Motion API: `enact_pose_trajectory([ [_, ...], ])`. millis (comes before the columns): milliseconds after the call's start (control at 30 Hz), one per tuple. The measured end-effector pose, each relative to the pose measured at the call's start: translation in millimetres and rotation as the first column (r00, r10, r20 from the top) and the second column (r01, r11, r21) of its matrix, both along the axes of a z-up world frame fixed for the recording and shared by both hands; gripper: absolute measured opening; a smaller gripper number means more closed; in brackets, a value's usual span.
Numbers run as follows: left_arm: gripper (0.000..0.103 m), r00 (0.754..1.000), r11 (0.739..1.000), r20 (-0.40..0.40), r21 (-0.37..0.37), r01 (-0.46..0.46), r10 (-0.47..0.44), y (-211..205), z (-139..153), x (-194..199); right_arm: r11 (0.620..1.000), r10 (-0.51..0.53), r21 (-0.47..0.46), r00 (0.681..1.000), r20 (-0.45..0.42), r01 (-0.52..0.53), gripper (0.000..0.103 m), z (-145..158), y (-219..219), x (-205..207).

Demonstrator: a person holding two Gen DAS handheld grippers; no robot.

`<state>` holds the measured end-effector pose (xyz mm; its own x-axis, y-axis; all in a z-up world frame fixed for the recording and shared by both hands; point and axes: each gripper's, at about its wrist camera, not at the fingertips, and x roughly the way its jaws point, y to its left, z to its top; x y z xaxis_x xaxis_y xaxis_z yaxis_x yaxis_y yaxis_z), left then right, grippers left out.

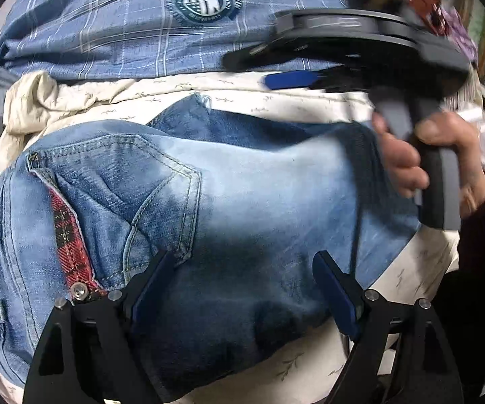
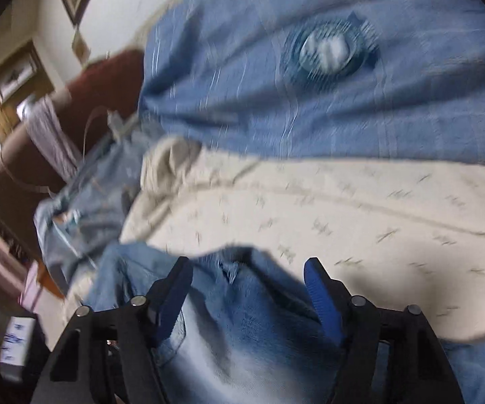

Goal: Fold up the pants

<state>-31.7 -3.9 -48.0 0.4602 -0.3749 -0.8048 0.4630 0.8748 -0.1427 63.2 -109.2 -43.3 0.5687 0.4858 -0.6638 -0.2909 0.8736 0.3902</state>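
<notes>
Faded blue jeans (image 1: 242, 195) lie folded on a cream patterned sheet (image 1: 276, 101), back pocket and red plaid trim at the left. My left gripper (image 1: 246, 269) is open just above the denim near its front edge, holding nothing. My right gripper (image 2: 247, 272) is open over the jeans (image 2: 242, 336) at their far edge, empty; this view is blurred. The right gripper's body and the hand holding it (image 1: 410, 155) show at the right of the left wrist view.
A blue plaid shirt with a round badge (image 1: 205, 3) lies beyond the sheet and shows in the right wrist view (image 2: 326, 47). More light denim (image 2: 84, 208) is heaped at the left, beside a brown sofa (image 2: 101, 80). The cream sheet (image 2: 343, 208) spreads to the right.
</notes>
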Motion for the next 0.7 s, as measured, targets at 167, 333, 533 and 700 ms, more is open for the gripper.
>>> enact_pose_trajectory([
  [167, 0.085, 0.999, 0.998, 0.022, 0.058, 0.036, -0.037, -3, -2, -7, 0.991, 0.106, -0.07, 0.993, -0.057, -0.11, 0.06, -22, 27, 18],
  [333, 0.085, 0.999, 0.999, 0.001, 0.027, 0.035, -0.036, 4, 0, -5, 0.972, 0.129, -0.186, 0.986, -0.102, -0.147, 0.039, -38, 39, 20],
  [533, 0.085, 0.999, 0.999, 0.003, 0.039, 0.035, -0.035, 2, 0, -3, 0.93, 0.099, -0.35, 0.994, -0.051, -0.111, 0.019, -31, 62, 7],
  [700, 0.084, 1.0, 0.998, 0.01, 0.057, 0.018, -0.019, 1, 0, -2, 0.92, 0.042, -0.389, 0.999, -0.005, -0.041, 0.019, -41, 75, 16],
])
